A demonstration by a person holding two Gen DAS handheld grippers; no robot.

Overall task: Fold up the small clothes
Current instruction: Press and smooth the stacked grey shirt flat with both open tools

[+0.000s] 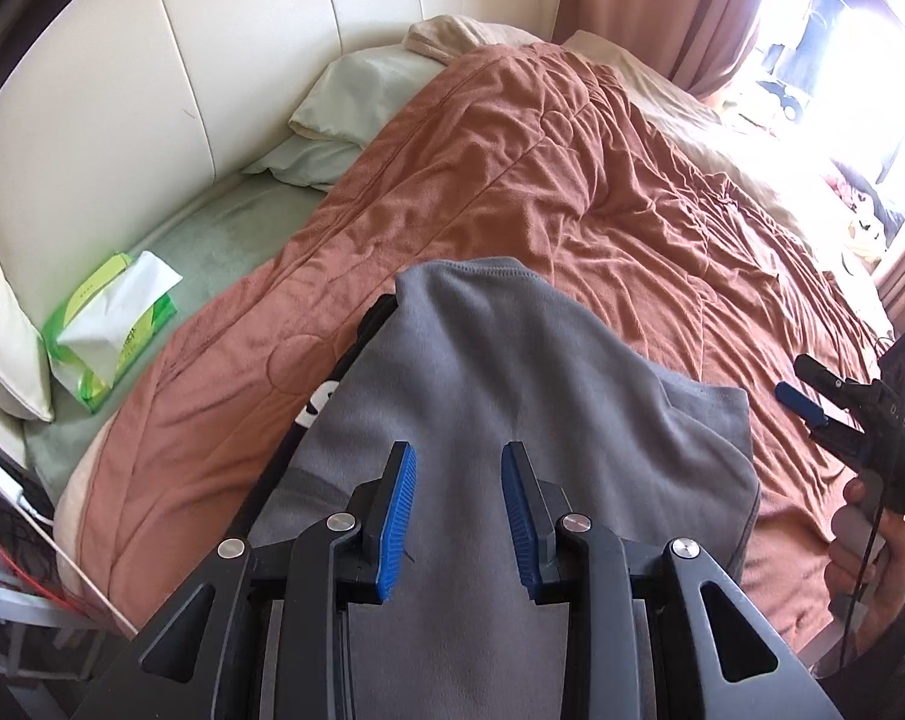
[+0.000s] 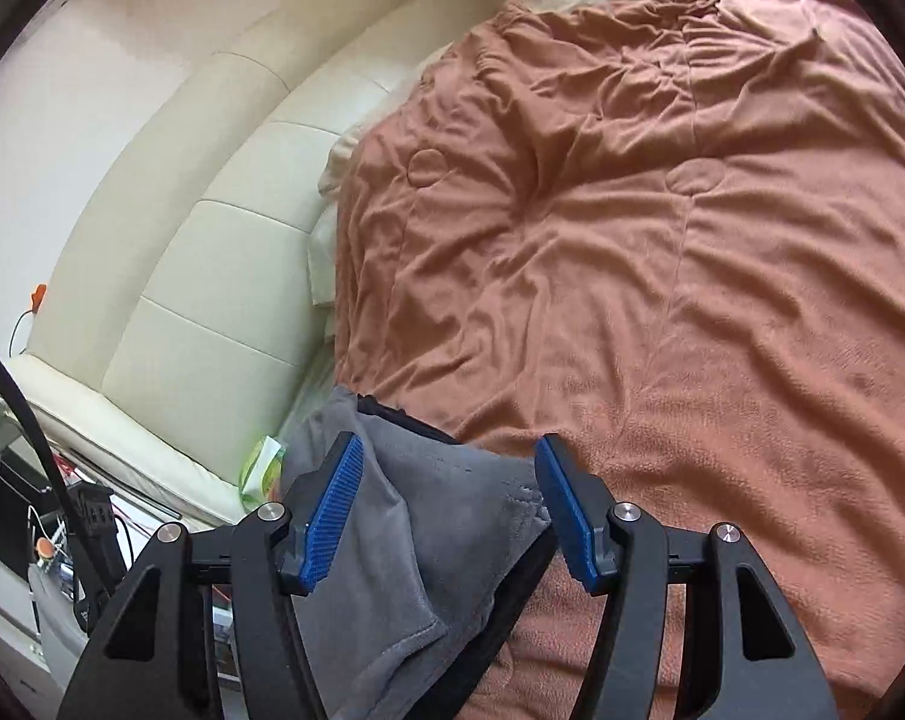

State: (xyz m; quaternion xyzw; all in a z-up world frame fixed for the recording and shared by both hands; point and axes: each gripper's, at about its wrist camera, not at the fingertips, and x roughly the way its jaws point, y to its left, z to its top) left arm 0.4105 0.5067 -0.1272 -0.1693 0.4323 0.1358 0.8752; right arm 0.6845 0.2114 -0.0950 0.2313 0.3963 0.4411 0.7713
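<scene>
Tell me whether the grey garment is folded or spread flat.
Folded, at least partly: the grey garment lies doubled over itself on the brown blanket, with layered edges showing.

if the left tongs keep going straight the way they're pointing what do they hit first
Most likely the grey garment: it fills the gap ahead of the left tongs, whose jaws stand apart with nothing pinched. The brown blanket lies beyond it. How near the cloth is, the fisheye does not show.

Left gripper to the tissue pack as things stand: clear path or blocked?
Probably clear. The left gripper hovers open and empty above the grey garment. The tissue pack lies in the open on the green sheet beside the brown blanket, with nothing between.
</scene>
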